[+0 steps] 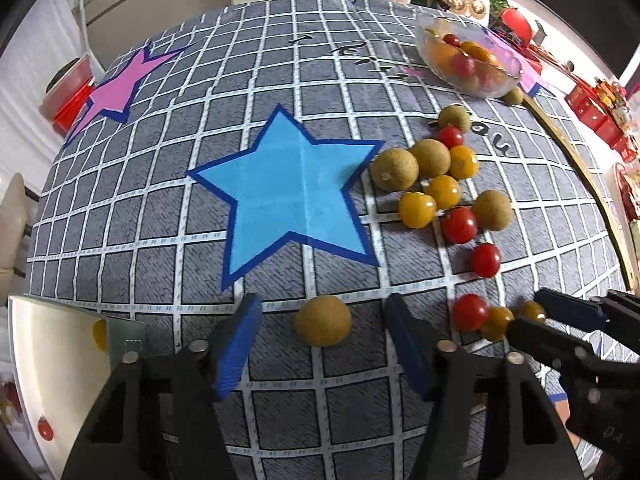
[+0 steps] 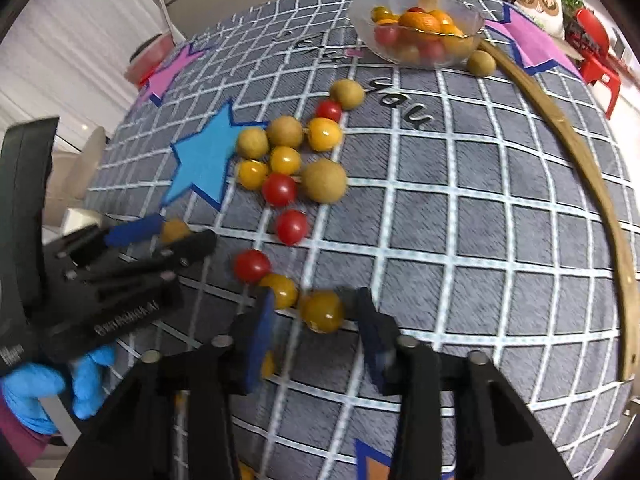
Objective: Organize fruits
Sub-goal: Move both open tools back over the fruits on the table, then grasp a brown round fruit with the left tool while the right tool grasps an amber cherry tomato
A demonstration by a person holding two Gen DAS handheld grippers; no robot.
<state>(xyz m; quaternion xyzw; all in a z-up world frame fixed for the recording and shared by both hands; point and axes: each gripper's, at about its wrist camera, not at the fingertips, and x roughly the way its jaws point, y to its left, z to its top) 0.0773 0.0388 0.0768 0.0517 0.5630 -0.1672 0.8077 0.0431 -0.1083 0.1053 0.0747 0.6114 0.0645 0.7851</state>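
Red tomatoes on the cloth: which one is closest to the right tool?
The red tomato touching a yellow tomato, just ahead of the right tool; other reds lie farther up.

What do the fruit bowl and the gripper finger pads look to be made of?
The bowl looks like clear glass, or possibly clear plastic: the fruit inside shows through its wall, and the rim glints. The left gripper carries blue finger pads that look like matte foam or soft rubber: a finely ribbed face with no shine.

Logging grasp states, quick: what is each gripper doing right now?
Left gripper: open, straddling a brown longan, not clamped.
Right gripper: open, around a yellow tomato, not yet gripping.
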